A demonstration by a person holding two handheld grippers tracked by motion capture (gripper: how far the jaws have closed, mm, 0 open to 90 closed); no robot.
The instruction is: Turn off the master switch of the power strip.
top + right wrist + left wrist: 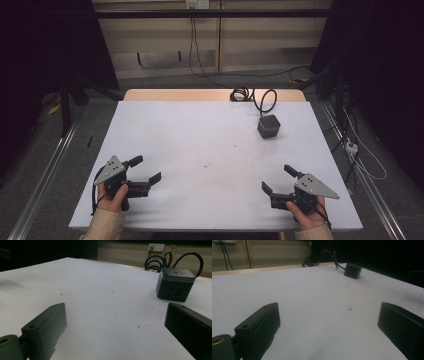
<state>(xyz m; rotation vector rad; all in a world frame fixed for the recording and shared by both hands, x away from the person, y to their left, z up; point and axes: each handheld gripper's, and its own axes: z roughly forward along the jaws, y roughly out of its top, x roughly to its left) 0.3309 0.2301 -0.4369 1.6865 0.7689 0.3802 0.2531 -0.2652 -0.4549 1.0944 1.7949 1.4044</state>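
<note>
left gripper (148, 170): gaping wide, holding nothing | right gripper (278, 179): likewise | matte black cube socket (268, 126): sitting beyond right gripper | counter (200, 150): lying flat, white, lightly scuffed

The high view is dim at its edges, black in the upper left and right corners; the white table (210, 150) is the brightest area, lit evenly from above; soft shadows lie under the 2 grippers at the bottom of the frame; both gripper views are murky, their near black jaws blurred, the cube socket (175, 283) fairly sharp; no glare.
</note>
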